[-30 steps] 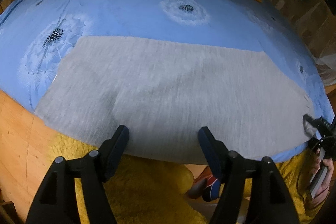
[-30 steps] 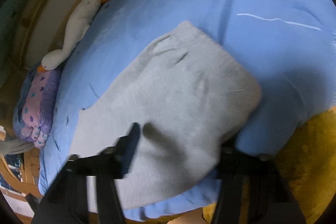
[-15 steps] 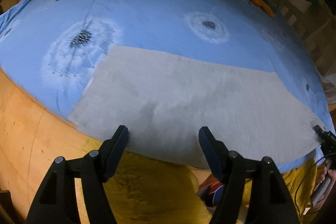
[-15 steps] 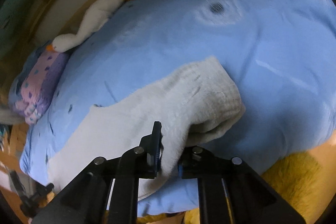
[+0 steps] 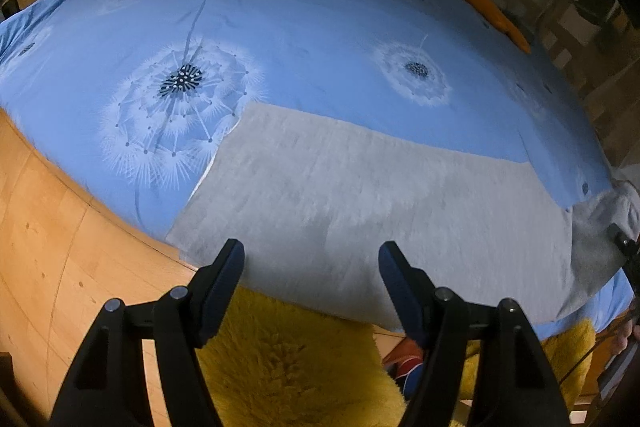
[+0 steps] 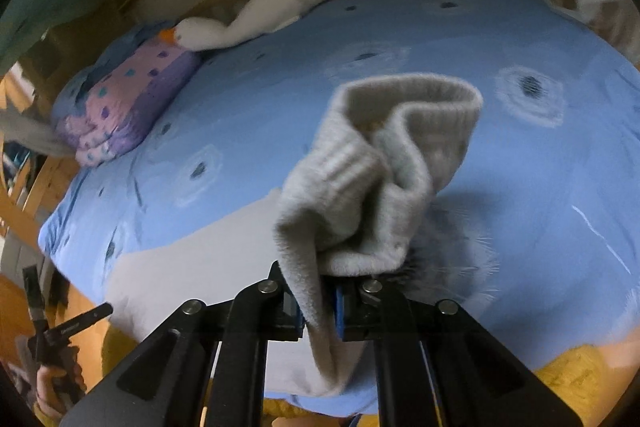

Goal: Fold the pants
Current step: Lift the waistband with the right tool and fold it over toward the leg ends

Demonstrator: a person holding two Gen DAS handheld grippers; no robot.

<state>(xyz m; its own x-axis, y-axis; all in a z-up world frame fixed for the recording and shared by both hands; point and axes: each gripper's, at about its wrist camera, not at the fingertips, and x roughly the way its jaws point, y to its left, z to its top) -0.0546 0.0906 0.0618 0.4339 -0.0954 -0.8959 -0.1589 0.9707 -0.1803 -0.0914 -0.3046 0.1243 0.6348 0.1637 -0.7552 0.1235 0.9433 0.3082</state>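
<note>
Two grippers in your hands, your right gripper (image 6: 319, 307) clamped on the ribbed end of the grey pants (image 5: 360, 203), cloth bunched above its jaws, your left gripper (image 5: 311, 269) spread wide and empty, pants flat on the blue bedsheet (image 5: 320, 27) just beyond its fingertips.

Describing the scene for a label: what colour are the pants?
Light grey, plain, no print. The pants show best in the left wrist view.

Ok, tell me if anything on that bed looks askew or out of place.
Only the pants: one end is bunched and lifted off the bed, pinched in the right gripper. The rest lies flat. Left gripper is open, holding nothing.
</note>
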